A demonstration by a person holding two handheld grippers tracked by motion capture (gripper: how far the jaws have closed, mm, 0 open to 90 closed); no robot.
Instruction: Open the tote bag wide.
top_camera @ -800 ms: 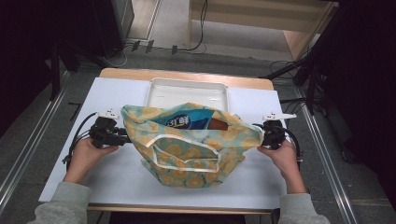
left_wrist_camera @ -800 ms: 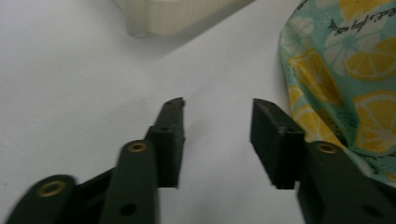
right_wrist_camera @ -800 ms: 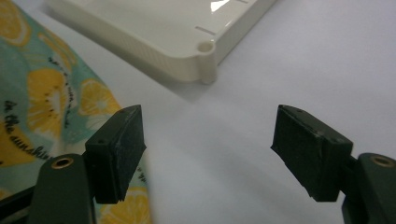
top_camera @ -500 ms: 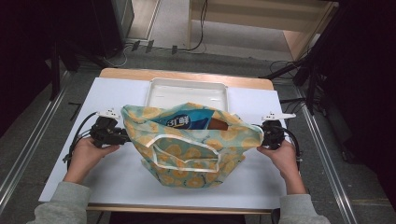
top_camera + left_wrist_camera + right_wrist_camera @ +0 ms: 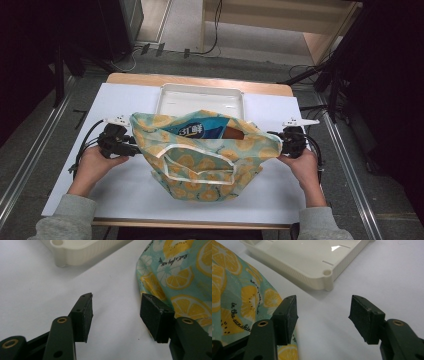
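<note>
1. Lemon-print cloth bag standing in the middle of the white table, mouth up and spread wide, likely so that the contents stay within reach from above.
2. Blue snack packet poking out of the bag's mouth beside something brown, too hidden to identify.
3. Empty white tray just behind the bag, probably set there to receive whatever comes out.
4. Left gripper at the bag's left edge, jaws wide in the left gripper view, with bare table between the pads; one pad up against the fabric, nothing pinched.
5. Right gripper mirrored at the right edge, jaws likewise wide, nothing between them; cloth lying beside the left pad, tray corner ahead.
6. Both hands level and flanking the bag, seemingly placed to catch the rim at each side and hold the mouth apart.
</note>
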